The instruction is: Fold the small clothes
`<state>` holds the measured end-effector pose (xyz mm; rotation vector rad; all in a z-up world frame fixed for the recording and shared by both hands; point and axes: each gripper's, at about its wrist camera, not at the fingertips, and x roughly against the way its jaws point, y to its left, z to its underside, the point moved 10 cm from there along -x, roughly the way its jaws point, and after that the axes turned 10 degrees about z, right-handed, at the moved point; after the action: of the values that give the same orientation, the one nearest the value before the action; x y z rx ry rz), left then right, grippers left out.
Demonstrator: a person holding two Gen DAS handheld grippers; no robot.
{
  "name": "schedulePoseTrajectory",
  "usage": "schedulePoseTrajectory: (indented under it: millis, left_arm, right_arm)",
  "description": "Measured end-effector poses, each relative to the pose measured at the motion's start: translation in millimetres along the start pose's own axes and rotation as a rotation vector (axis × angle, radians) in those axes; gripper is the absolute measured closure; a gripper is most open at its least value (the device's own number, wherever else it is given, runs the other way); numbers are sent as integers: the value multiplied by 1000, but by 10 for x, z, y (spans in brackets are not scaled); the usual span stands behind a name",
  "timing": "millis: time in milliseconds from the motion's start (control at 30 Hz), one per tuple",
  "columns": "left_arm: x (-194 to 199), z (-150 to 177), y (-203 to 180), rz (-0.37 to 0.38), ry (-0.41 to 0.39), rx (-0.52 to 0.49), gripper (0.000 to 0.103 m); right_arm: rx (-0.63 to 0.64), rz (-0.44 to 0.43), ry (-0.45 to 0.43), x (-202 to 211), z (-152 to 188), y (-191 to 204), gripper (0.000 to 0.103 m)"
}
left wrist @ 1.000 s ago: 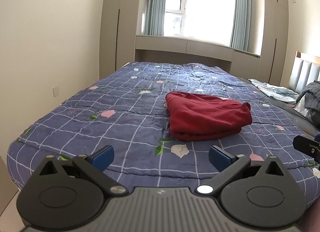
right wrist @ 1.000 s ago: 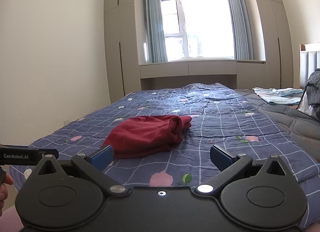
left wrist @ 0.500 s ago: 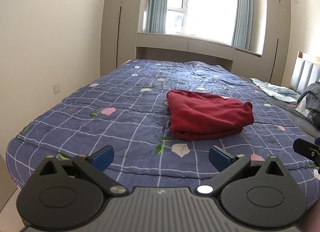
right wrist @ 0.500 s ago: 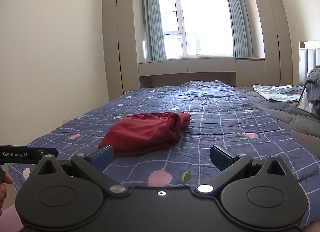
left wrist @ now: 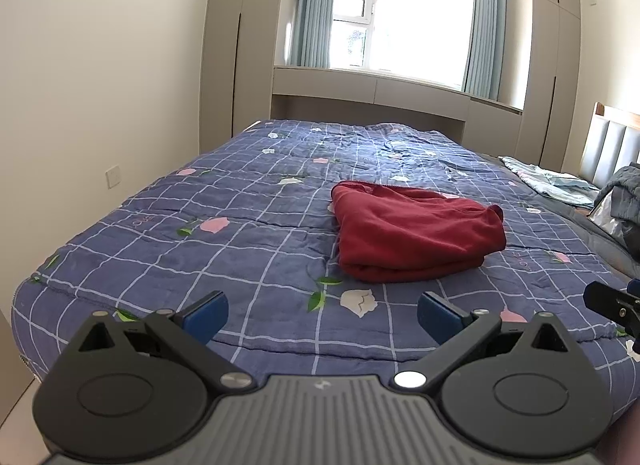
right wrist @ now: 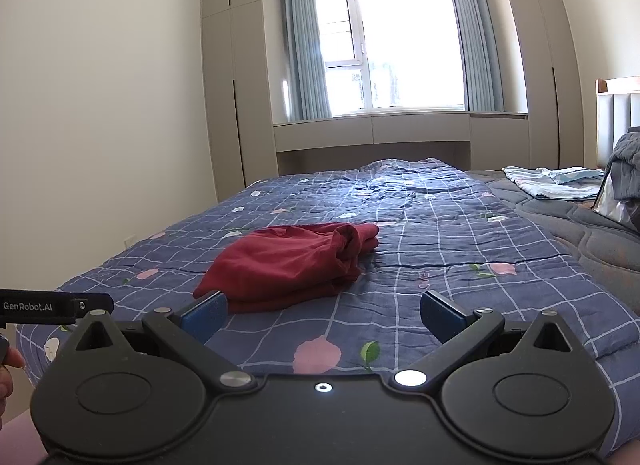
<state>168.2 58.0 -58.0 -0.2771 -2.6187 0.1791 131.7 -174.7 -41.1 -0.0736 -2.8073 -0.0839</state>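
Note:
A dark red garment (left wrist: 416, 231) lies folded in a compact stack on the blue checked quilt (left wrist: 248, 233). In the right wrist view the garment (right wrist: 292, 265) lies ahead and left of centre. My left gripper (left wrist: 322, 315) is open and empty, held at the near edge of the bed, short of the garment. My right gripper (right wrist: 324, 315) is open and empty, also at the near edge, its left finger (right wrist: 204, 315) just in front of the garment's near corner without touching it.
Light blue clothes (right wrist: 556, 181) lie on a grey quilt (right wrist: 592, 241) at the far right. A dark grey pile (left wrist: 624, 193) sits by the headboard. Wardrobes and a window bench stand behind the bed. The wall is on the left.
Both grippers have drawn back and tilted up slightly, so the garment sits a little lower and farther in view. The garment has not moved. Both stay open.

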Motion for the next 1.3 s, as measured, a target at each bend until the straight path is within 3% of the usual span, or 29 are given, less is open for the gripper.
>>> schedulePoseTrajectory:
  millis: [933, 1300]
  left_arm:
    - [-21, 15, 8, 3, 11, 9, 0]
    - [-90, 34, 66, -46, 53, 14, 0]
  right_arm:
    - [0, 1, 4, -14, 14, -6, 1]
    - [7, -1, 19, -58, 48, 5, 1]
